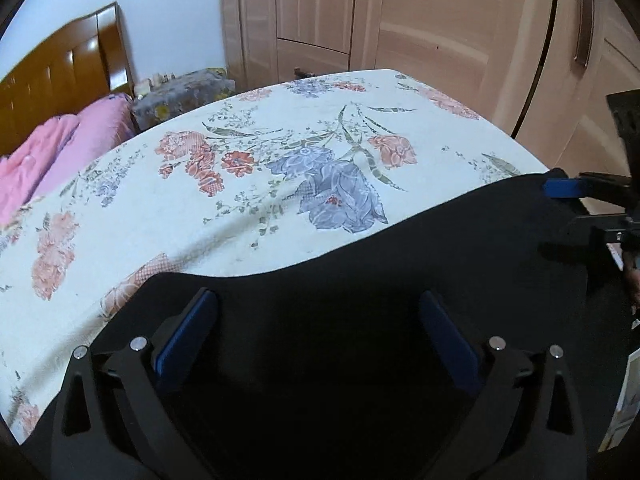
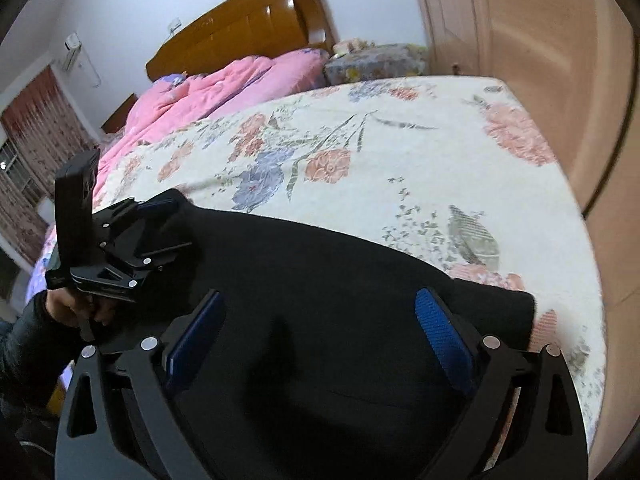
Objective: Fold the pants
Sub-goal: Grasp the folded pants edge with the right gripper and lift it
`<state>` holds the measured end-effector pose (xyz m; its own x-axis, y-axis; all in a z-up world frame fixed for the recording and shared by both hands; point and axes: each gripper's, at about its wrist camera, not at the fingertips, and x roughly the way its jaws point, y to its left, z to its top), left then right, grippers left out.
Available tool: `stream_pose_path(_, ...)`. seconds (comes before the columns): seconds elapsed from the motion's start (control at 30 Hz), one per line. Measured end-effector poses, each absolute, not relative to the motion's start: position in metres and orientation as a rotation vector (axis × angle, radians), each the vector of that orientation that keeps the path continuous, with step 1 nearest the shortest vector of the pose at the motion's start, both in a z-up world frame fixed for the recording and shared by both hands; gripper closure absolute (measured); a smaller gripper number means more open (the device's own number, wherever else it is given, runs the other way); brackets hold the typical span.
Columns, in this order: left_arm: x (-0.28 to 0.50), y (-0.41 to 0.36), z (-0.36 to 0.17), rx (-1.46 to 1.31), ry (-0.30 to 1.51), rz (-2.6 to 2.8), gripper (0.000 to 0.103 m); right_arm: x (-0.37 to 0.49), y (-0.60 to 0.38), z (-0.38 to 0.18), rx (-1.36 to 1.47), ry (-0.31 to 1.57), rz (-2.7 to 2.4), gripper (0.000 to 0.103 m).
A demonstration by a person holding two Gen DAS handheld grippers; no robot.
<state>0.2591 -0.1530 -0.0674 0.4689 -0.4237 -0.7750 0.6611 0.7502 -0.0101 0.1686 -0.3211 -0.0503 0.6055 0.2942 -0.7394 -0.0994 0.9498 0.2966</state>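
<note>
Black pants point(image 1: 400, 264) lie flat on the near part of a floral bed sheet point(image 1: 248, 184); they also show in the right wrist view point(image 2: 320, 280). My left gripper point(image 1: 320, 312) is open, its blue pads spread wide just over the pants' near left part. It also shows at the pants' far left corner in the right wrist view point(image 2: 160, 216). My right gripper point(image 2: 320, 312) is open above the pants' right part, jaws wide apart. In the left wrist view the right gripper point(image 1: 568, 196) reaches in at the pants' right edge.
A pink quilt point(image 2: 224, 88) is piled at the head of the bed by a wooden headboard point(image 2: 248, 28). A covered nightstand point(image 1: 184, 92) stands beyond the bed. Wooden wardrobe doors point(image 1: 400, 20) line the far side. The bed's right edge point(image 2: 576, 216) drops off.
</note>
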Motion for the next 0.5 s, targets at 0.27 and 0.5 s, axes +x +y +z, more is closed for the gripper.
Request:
stream_pose_path(0.27,0.207,-0.114,-0.038,0.334,0.743,-0.579,0.002,0.1,-0.277,-0.031,0.082,0.856,0.197,0.01)
stream_pose_path(0.5,0.17,-0.063,-0.063,0.365,0.847,-0.445,0.002,0.069,-0.245,-0.065,-0.124,0.905,0.168,0.007)
